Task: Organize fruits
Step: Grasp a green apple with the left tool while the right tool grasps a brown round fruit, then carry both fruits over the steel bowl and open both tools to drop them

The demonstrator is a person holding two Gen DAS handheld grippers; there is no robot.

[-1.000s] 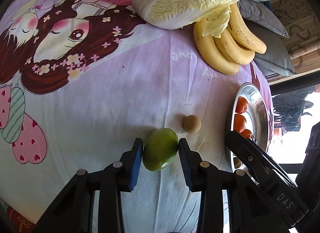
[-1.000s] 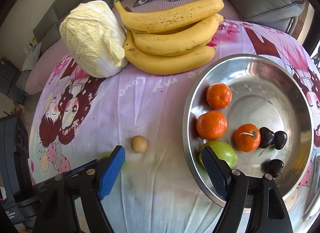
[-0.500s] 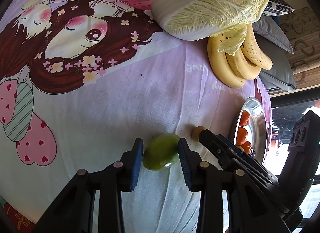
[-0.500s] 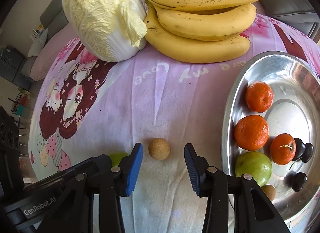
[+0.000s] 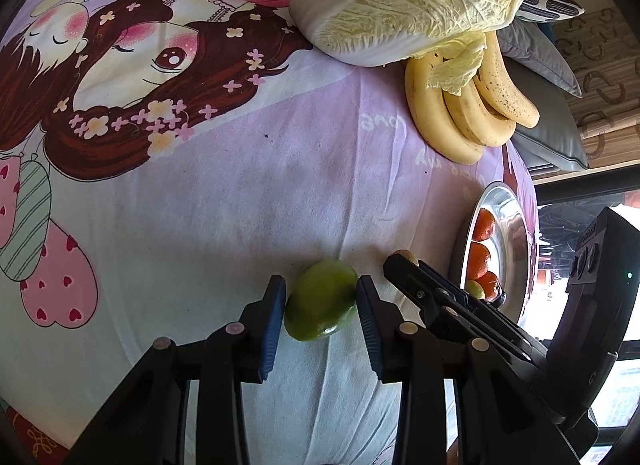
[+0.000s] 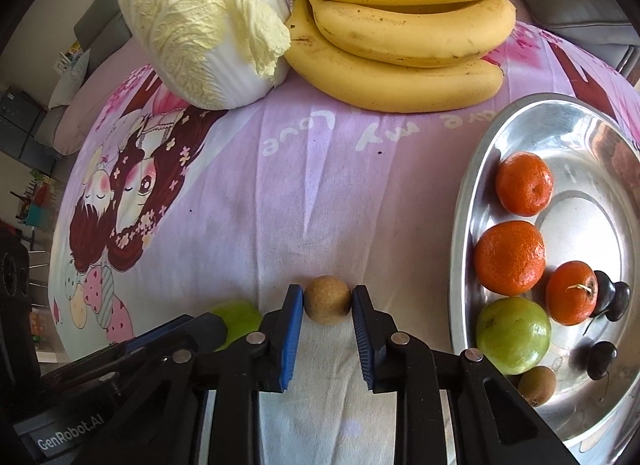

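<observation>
Since a second ago my right gripper (image 6: 327,301) dropped and clamped the longan (image 6: 327,299); left gripper (image 5: 321,305) grips the green fruit (image 5: 321,299), both bound for the steel tray (image 6: 460,249).

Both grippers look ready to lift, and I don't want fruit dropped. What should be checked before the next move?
1. Right gripper shut on the small brown fruit: ok.
2. Left gripper pads against the green fruit: ok.
3. Grip firm enough to lift: cannot tell.
4. Free space in the metal tray for both: ok.
5. Grippers clear of each other: not ok, very close.
6. Bananas and cabbage out of the path: ok.
</observation>
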